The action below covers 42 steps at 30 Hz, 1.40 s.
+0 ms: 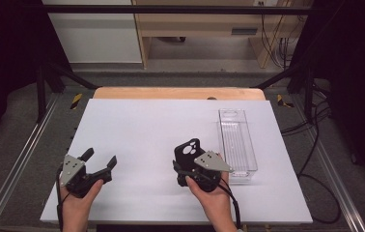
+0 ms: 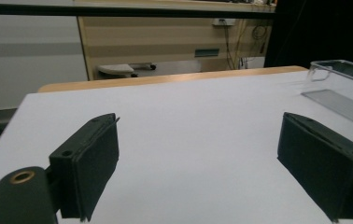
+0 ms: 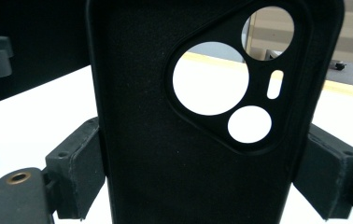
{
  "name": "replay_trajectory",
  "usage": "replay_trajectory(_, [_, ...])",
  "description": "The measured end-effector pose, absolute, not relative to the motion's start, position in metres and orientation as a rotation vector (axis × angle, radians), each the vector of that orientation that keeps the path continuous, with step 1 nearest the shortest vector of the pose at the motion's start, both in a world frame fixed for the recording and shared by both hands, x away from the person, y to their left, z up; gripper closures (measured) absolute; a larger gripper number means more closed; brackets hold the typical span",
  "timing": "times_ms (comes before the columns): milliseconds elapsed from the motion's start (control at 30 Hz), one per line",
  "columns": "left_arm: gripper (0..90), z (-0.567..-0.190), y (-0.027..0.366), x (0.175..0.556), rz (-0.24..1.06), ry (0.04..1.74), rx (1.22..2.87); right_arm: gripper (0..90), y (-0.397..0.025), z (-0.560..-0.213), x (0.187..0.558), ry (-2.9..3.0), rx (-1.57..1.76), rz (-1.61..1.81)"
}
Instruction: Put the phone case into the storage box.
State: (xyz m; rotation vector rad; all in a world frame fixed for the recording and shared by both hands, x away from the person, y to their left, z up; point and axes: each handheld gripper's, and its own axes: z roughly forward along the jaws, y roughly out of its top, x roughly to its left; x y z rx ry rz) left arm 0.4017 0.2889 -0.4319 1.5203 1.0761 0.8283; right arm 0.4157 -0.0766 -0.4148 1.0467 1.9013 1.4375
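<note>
A black phone case with round camera cutouts stands upright in my right gripper, near the table's front right. In the right gripper view the case sits between both jaws, which press on its two long edges. My left gripper rests at the front left of the white table, open. In the left gripper view my left gripper has its jaws far apart over bare white surface.
A clear plastic tray lies lengthwise just right of the right gripper, and its corner shows at the right of the left gripper view. Metal rails and cables run along the table's sides. A wooden desk stands beyond the far edge.
</note>
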Motion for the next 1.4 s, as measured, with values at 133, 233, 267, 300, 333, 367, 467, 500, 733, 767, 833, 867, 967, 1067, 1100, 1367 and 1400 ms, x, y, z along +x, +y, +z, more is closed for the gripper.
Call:
replay_trajectory(133, [7.9, -0.437, 0.306, 0.394, 0.822, 1.051, 1.554, 14.4, -0.082, -0.407, 0.424, 1.891, 1.041, 1.426])
replay_trajectory(233, [6.2, -0.439, 0.317, 0.390, 0.786, 1.069, 1.508, 14.4, -0.089, -0.402, 0.434, 1.878, 1.071, 1.437])
replay_trajectory(267, [6.2, -0.439, 0.319, 0.390, 0.780, 1.074, 1.502, 14.4, -0.091, -0.399, 0.437, 1.877, 1.090, 1.451])
replay_trajectory(300, [6.2, -0.440, 0.321, 0.390, 0.776, 1.077, 1.495, 14.4, -0.093, -0.398, 0.440, 1.874, 1.102, 1.456])
replay_trajectory(333, [6.2, -0.441, 0.322, 0.390, 0.775, 1.081, 1.488, 14.4, -0.096, -0.394, 0.445, 1.872, 1.115, 1.453])
replay_trajectory(367, [6.2, -0.442, 0.323, 0.390, 0.774, 1.085, 1.485, 14.4, -0.098, -0.391, 0.448, 1.867, 1.123, 1.455])
replay_trajectory(467, [5.9, -0.445, 0.325, 0.392, 0.781, 1.087, 1.492, 14.4, -0.105, -0.380, 0.459, 1.843, 1.140, 1.454])
replay_trajectory(500, [5.9, -0.446, 0.326, 0.392, 0.783, 1.089, 1.491, 14.4, -0.107, -0.376, 0.462, 1.834, 1.147, 1.456])
replay_trajectory(733, [5.8, -0.449, 0.330, 0.393, 0.782, 1.110, 1.473, 14.4, -0.125, -0.355, 0.491, 1.746, 1.168, 1.423])
replay_trajectory(767, [5.8, -0.449, 0.330, 0.394, 0.783, 1.111, 1.472, 14.4, -0.128, -0.353, 0.495, 1.733, 1.174, 1.418])
replay_trajectory(833, [5.8, -0.449, 0.330, 0.394, 0.789, 1.108, 1.475, 14.4, -0.133, -0.350, 0.504, 1.714, 1.188, 1.404])
replay_trajectory(867, [5.8, -0.449, 0.329, 0.394, 0.790, 1.107, 1.478, 14.4, -0.136, -0.348, 0.508, 1.704, 1.190, 1.400])
replay_trajectory(967, [5.8, -0.450, 0.328, 0.395, 0.786, 1.100, 1.487, 14.4, -0.144, -0.341, 0.517, 1.674, 1.193, 1.374])
replay_trajectory(1067, [5.8, -0.450, 0.327, 0.395, 0.783, 1.098, 1.490, 14.4, -0.152, -0.336, 0.525, 1.648, 1.193, 1.354])
replay_trajectory(1100, [5.8, -0.450, 0.328, 0.395, 0.784, 1.098, 1.488, 14.3, -0.154, -0.334, 0.527, 1.641, 1.192, 1.350])
replay_trajectory(1367, [5.8, -0.451, 0.330, 0.395, 0.784, 1.102, 1.480, 14.3, -0.174, -0.331, 0.545, 1.570, 1.240, 1.324])
replay_trajectory(1400, [5.8, -0.451, 0.330, 0.395, 0.783, 1.101, 1.481, 14.3, -0.177, -0.331, 0.548, 1.561, 1.244, 1.320])
